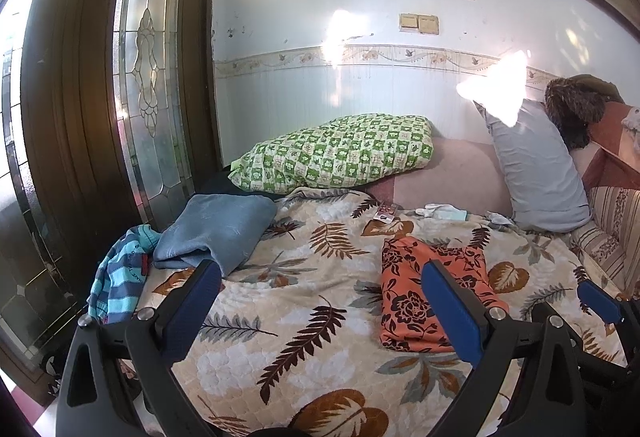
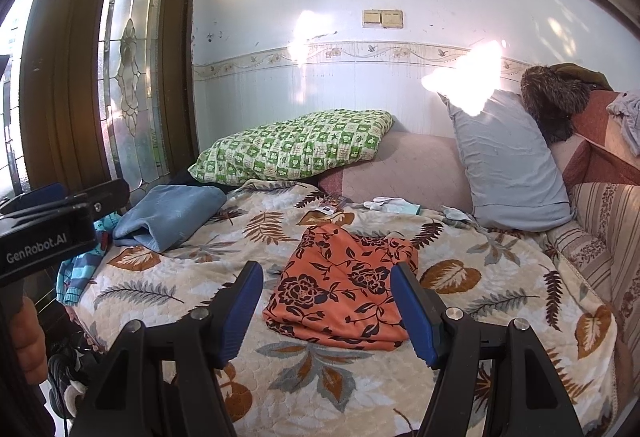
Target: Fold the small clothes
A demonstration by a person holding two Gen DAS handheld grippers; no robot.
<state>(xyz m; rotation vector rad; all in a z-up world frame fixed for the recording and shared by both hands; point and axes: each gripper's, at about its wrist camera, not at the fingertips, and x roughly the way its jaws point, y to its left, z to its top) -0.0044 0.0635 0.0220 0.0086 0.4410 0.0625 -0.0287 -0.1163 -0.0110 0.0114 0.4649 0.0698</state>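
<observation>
An orange cloth with a dark flower print (image 1: 424, 297) (image 2: 344, 289) lies folded on the leaf-patterned blanket (image 1: 304, 321) (image 2: 160, 277). My left gripper (image 1: 320, 277) is open and empty, held above the blanket to the left of the cloth. My right gripper (image 2: 326, 277) is open and empty, just in front of the cloth's near edge; its blue pad also shows in the left wrist view (image 1: 600, 301). A folded blue cloth (image 1: 216, 229) (image 2: 168, 213) and a striped teal garment (image 1: 120, 277) (image 2: 80, 273) lie at the bed's left edge.
A green checked pillow (image 1: 340, 153) (image 2: 296, 145) and a grey pillow (image 1: 536, 173) (image 2: 508, 169) lie at the back by the wall. Small white items (image 1: 440, 212) (image 2: 392, 205) lie behind the orange cloth. A wooden door with glass (image 1: 100, 109) stands left. A striped sofa side (image 2: 608, 221) is right.
</observation>
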